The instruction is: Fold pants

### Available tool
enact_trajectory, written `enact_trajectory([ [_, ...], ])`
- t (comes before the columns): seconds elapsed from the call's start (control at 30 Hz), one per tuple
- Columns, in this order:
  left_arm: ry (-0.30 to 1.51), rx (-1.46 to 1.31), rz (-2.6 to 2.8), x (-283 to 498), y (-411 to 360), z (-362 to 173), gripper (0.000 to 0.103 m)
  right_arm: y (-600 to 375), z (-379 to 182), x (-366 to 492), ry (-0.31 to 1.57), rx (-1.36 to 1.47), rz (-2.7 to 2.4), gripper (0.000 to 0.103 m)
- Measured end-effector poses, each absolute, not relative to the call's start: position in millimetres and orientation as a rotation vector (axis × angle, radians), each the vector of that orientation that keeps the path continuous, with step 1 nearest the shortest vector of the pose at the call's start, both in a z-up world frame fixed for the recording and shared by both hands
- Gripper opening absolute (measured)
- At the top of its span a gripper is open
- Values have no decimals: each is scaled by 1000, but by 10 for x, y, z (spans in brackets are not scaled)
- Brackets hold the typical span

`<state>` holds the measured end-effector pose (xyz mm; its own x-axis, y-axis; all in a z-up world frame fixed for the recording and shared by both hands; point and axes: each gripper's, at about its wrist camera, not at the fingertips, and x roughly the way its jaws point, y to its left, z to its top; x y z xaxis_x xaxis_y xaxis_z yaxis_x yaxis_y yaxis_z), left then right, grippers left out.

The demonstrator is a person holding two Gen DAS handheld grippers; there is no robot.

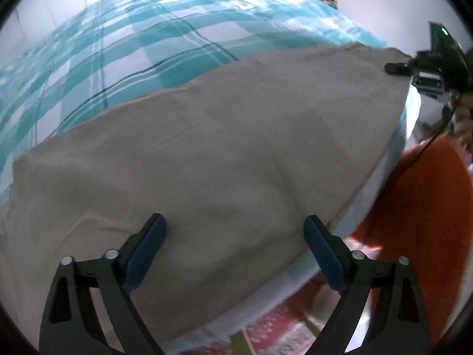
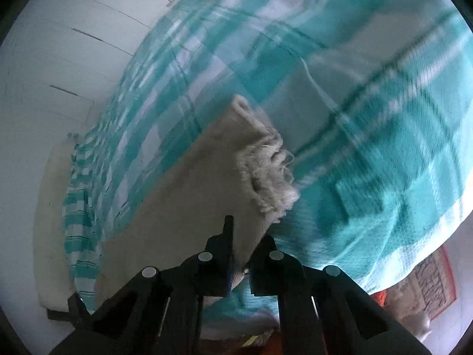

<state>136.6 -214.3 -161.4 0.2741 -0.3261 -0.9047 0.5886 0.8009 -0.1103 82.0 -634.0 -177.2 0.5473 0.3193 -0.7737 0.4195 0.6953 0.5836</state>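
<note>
beige pants [image 1: 221, 148] are lying flat on the checked bed [image 1: 133, 44]. left gripper [image 1: 235, 248] is hovering over them, fingers spread wide. only the right view is showing the frayed hem [image 2: 266, 171], right gripper [image 2: 245, 248] pinching that leg.

A bed covered with a turquoise-and-white checked blanket [image 1: 124, 47] carries a pair of beige twill pants [image 1: 224, 153] laid flat along its near edge. Their frayed hem [image 2: 266, 171] rests on the blanket. Below the bed lies a red patterned rug [image 1: 275, 328].
</note>
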Motion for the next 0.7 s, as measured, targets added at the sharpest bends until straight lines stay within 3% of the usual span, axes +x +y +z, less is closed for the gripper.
enact_trajectory([
  [0.23, 1086, -31, -482, 1696, -856, -1157, 93, -5637, -517, 753, 776, 685, 127, 7],
  [0.47, 1035, -293, -265, 1707, 459, -1176, 93, -4062, 459, 923, 716, 413, 396, 7],
  [0.6, 1014, -374, -175, 1587, 951, -1262, 93, -2980, 437, 1059, 750, 289, 551, 8],
  [0.7, 994, -415, -108, 1497, 1264, -1296, 93, -2182, 87, 1158, 825, 253, 673, 19],
])
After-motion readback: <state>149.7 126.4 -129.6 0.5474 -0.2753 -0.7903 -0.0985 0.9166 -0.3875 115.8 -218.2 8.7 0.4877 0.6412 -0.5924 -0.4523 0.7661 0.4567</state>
